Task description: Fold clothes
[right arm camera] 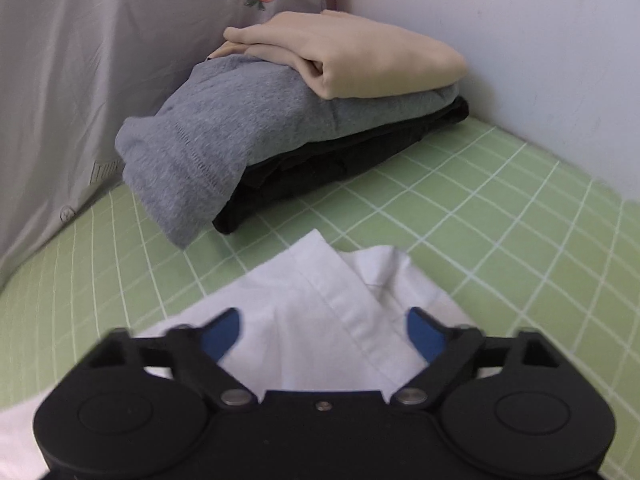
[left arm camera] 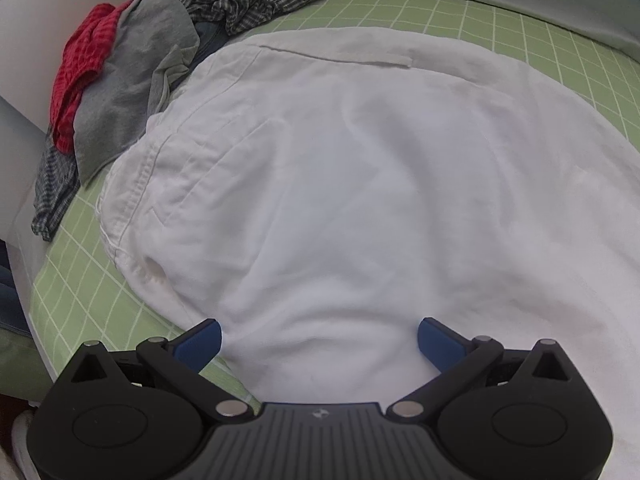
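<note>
three folded garments (right arm camera: 320,92) sit stacked in the corner; the white trousers (left arm camera: 360,184) lie spread on the green grid sheet (left arm camera: 520,28), unfolded pile (left arm camera: 132,80) waiting. left gripper (left arm camera: 319,344) and right gripper (right arm camera: 323,332) both gape empty.

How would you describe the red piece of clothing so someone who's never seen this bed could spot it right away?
Start at the green grid-patterned sheet, then go to the unfolded pile of clothes at its edge by the wall, beside the spread white garment. The red garment lies crumpled on the wall side, partly under a plain grey piece. It is the only bright red item; its neighbours are grey or dark checked.
</note>
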